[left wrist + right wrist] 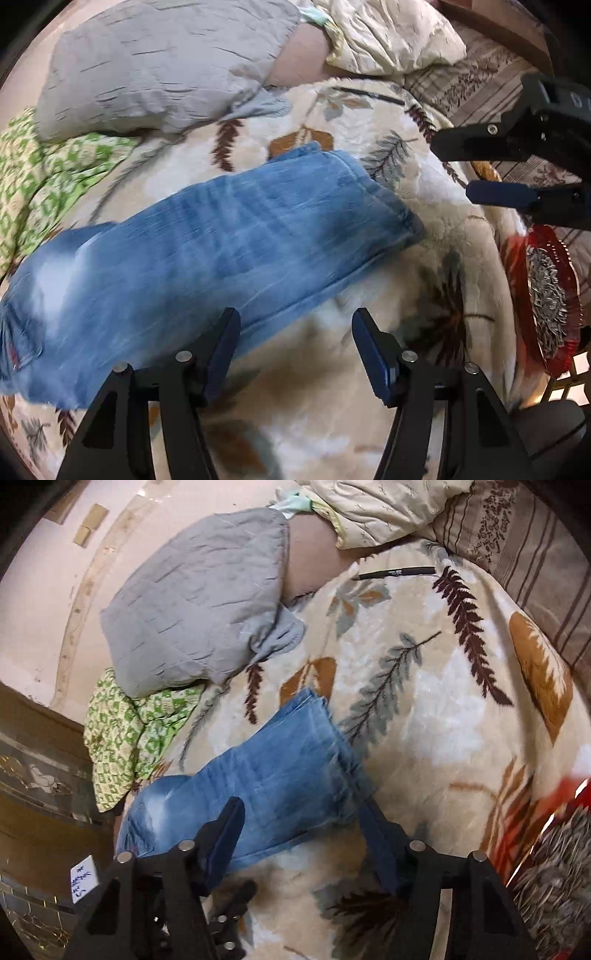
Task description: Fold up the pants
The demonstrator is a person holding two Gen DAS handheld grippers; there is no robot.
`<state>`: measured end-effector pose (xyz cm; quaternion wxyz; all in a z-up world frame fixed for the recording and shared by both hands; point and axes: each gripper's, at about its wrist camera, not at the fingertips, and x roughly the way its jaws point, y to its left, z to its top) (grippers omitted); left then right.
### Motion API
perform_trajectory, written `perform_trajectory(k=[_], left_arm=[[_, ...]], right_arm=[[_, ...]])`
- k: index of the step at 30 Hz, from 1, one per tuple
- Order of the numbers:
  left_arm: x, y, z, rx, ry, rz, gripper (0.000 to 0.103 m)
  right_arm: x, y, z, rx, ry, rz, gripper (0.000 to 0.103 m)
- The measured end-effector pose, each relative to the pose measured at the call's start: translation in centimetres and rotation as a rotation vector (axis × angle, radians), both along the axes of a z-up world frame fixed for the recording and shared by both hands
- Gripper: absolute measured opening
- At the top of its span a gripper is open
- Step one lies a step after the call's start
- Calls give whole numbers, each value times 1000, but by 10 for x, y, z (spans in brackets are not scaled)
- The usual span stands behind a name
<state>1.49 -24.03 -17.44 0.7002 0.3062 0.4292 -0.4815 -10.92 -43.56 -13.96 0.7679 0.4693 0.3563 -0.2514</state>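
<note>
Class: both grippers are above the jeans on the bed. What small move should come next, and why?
Probably lower the left gripper onto the near edge of the jeans and close. The jeans lie as one long strip, and both it and the right gripper are open and empty.

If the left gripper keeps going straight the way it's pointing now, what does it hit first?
Most likely the leaf-patterned blanket, right beside the lower edge of the jeans. The left gripper is open and empty; depth is hard to judge, so it might clip that denim edge.
</note>
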Motion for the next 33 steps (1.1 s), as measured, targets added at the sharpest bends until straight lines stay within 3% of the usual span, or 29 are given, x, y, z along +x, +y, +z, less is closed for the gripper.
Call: perform_trajectory(k=[5, 9, 12, 16, 17, 18, 19, 22, 23, 25, 28, 33], left_arm=[[-17, -37, -22, 58, -84, -69, 54], [-31, -53, -26, 58, -137, -127, 51], [-38, -61, -29, 62, -128, -155, 51], [-35, -70, -35, 86, -107, -148, 51], [-32, -73, -35, 80, -92, -133, 45], [-28, -75, -35, 69, -68, -115, 28], [-24, -76, -35, 63, -37, -106, 24], [-18, -77, -36, 57, 4, -67, 23], [-17, -75, -34, 37, 19, -53, 23], [-19, -74, -25, 5, 1, -45, 10], [-13, -68, -4, -57, 59, -19, 7], [-11, -67, 27, -161, 52, 0, 7]], right_arm=[[-5, -7, -15, 12, 7, -34, 64], [-3, -12, -14, -4, -6, -44, 64], [-5, -21, -25, 48, -9, -76, 64], [-4, -44, -45, 211, -56, -97, 64], [-5, -47, -47, 227, -75, -102, 64], [-6, -49, -48, 236, -81, -109, 64], [-9, -49, -51, 241, -79, -127, 64], [-14, -50, -52, 270, -108, -146, 64], [-15, -48, -49, 261, -105, -146, 64], [-15, -46, -44, 241, -97, -148, 64], [-18, -47, -41, 249, -122, -154, 64], [-26, -48, -38, 254, -146, -183, 64]])
